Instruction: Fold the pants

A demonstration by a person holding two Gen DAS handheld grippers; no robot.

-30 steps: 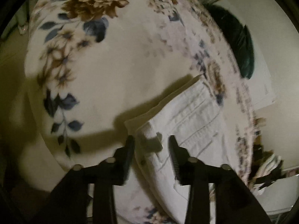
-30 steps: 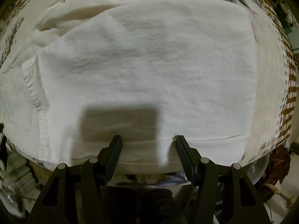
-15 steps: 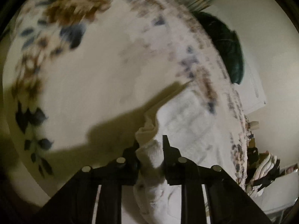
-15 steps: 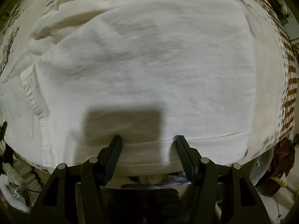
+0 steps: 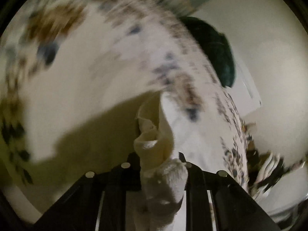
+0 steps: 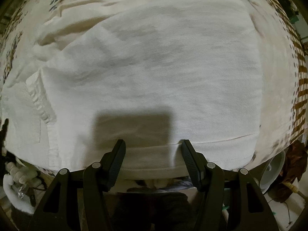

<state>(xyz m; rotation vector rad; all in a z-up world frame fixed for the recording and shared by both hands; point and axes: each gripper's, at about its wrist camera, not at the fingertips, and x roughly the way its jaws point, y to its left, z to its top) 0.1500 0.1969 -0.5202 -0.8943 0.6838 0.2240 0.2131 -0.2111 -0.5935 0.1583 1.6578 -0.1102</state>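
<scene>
We see a big flowered blanket (image 6: 284, 61) with brown and blue flowers on a pale ground. A dark green cushion (image 5: 215, 52) lies just past the blanket's far edge, by a pale wall (image 5: 269, 38). Below the blanket's near right corner sits a white bowl (image 6: 273, 171), next to a brown cloth (image 6: 294, 165). Below its near left corner lies a white fluffy thing (image 6: 17, 188).

The black two-finger left gripper (image 5: 156, 158) is clamped tight, while the black two-finger right gripper (image 6: 153, 150) is spread wide.
</scene>
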